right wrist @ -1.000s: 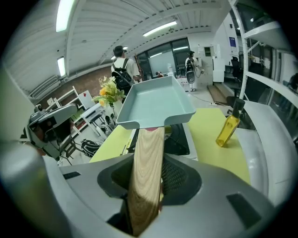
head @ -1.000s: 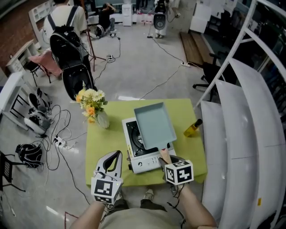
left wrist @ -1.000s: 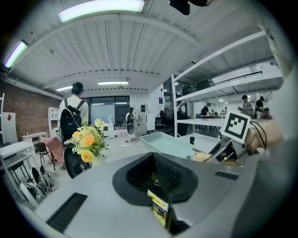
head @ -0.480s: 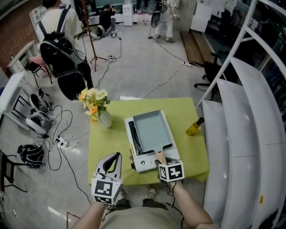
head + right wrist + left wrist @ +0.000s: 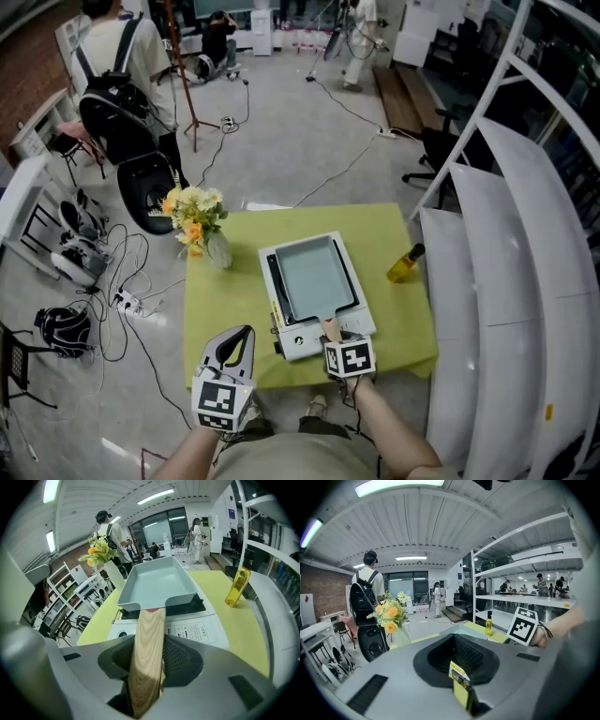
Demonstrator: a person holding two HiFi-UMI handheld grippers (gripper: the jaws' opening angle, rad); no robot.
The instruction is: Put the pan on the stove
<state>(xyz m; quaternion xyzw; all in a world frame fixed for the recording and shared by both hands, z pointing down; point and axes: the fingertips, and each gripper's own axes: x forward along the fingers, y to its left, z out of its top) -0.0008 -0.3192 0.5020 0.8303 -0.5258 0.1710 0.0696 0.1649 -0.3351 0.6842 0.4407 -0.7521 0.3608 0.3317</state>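
Note:
A pale blue rectangular pan (image 5: 311, 276) (image 5: 157, 584) with a wooden handle (image 5: 147, 656) rests on the black grate of a white portable stove (image 5: 354, 317) (image 5: 199, 626) on the yellow-green table (image 5: 225, 300). My right gripper (image 5: 334, 336) (image 5: 146, 667) is at the stove's near edge, shut on the wooden handle. My left gripper (image 5: 236, 345) hangs off the table's near left edge, away from the stove; in the left gripper view its jaws (image 5: 461, 686) stand together with nothing between them.
A vase of yellow and white flowers (image 5: 195, 220) stands at the table's far left. A yellow oil bottle (image 5: 405, 265) (image 5: 236, 587) stands right of the stove. White shelving (image 5: 506, 244) runs along the right. A person with a black backpack (image 5: 122, 80) stands behind, near cables on the floor.
The pan has come down and toward me from a tilted, raised position to lie flat and square on the stove. My right gripper moved left and closer with the handle. The left gripper stayed.

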